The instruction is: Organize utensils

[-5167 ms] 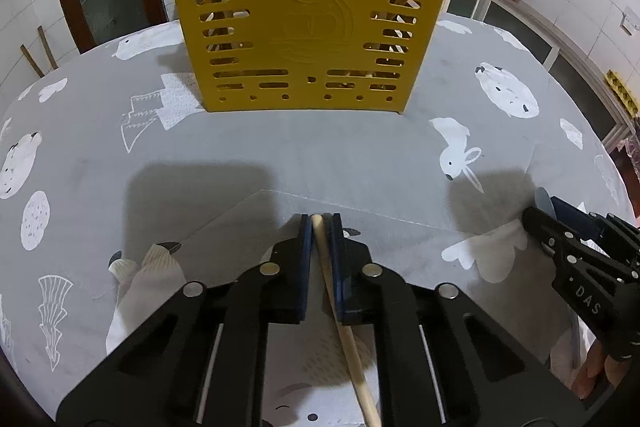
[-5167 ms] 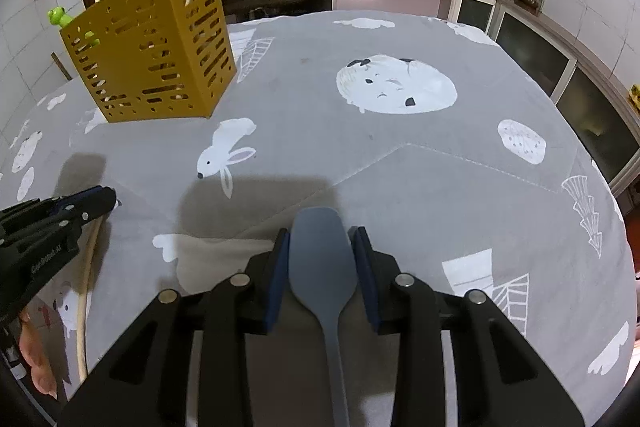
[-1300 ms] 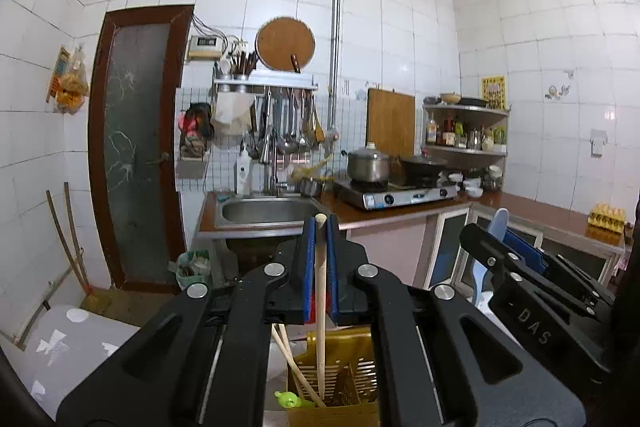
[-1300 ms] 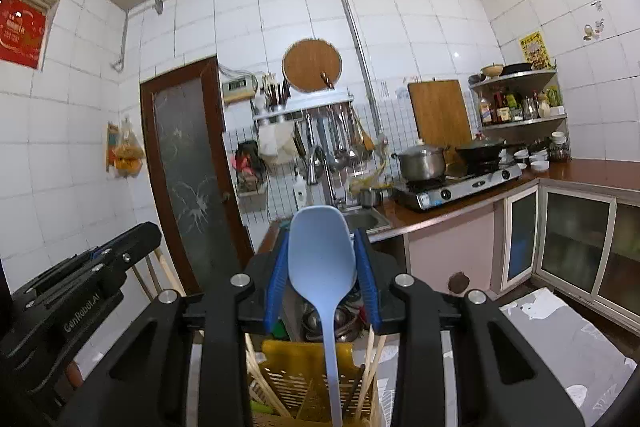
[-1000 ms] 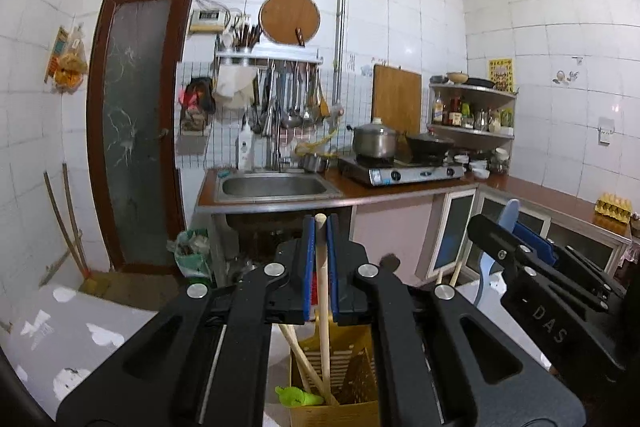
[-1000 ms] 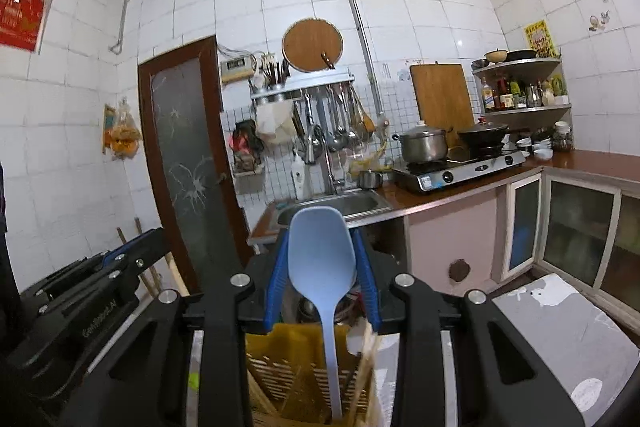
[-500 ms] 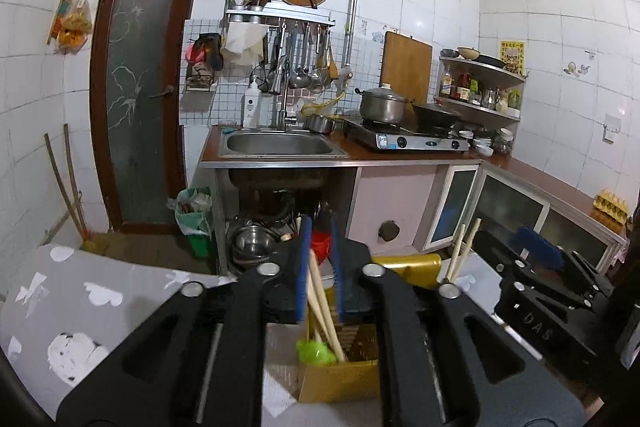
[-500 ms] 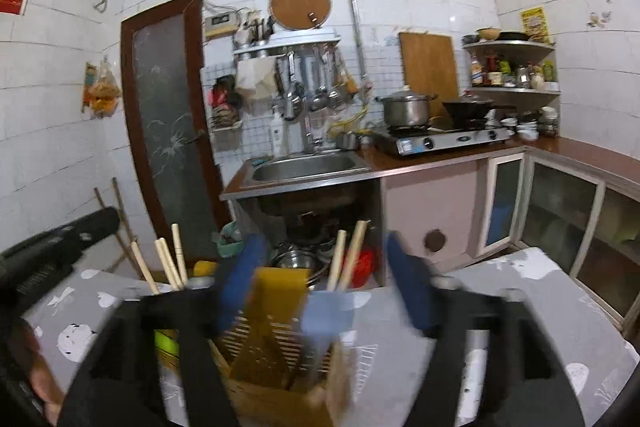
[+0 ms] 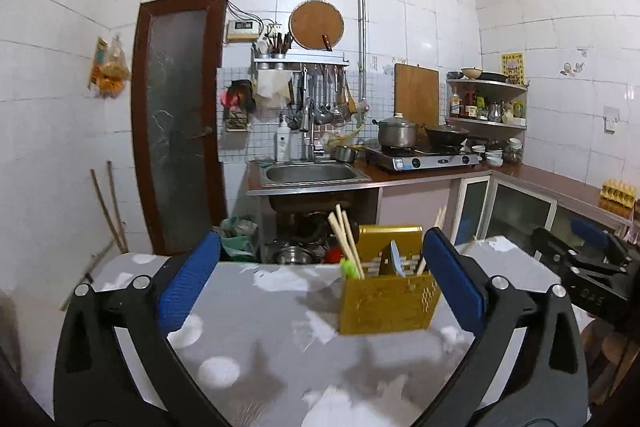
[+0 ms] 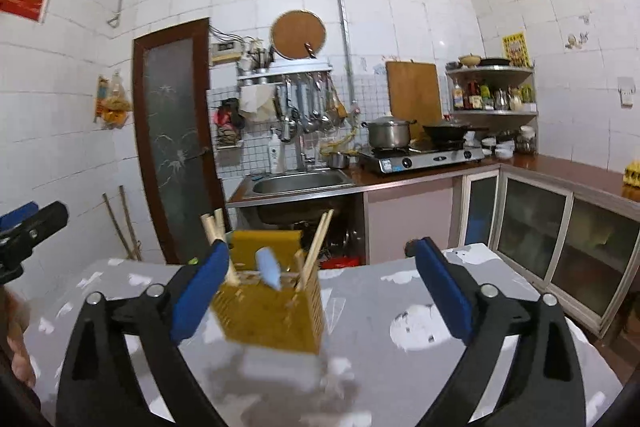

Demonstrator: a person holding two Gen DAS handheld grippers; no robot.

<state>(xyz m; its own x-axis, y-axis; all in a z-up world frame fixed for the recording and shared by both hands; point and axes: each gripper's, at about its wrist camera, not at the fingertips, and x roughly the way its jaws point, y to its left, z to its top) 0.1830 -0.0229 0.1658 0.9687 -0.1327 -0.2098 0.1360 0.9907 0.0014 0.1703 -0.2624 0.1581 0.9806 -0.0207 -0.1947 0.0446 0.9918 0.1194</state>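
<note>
Utensils stand in the yellow holder on your grey table: your left view shows the green piece, your right view shows the blue spatula more clearly. Your left gripper and right gripper are opening with nothing between; a second ago they pinched a chopstick and the spatula.

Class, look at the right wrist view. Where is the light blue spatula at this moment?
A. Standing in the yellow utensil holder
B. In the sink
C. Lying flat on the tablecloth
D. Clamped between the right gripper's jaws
A: the light blue spatula sticks up out of the yellow utensil holder among the chopsticks, with nothing between the right gripper jaws, which are opening.
</note>
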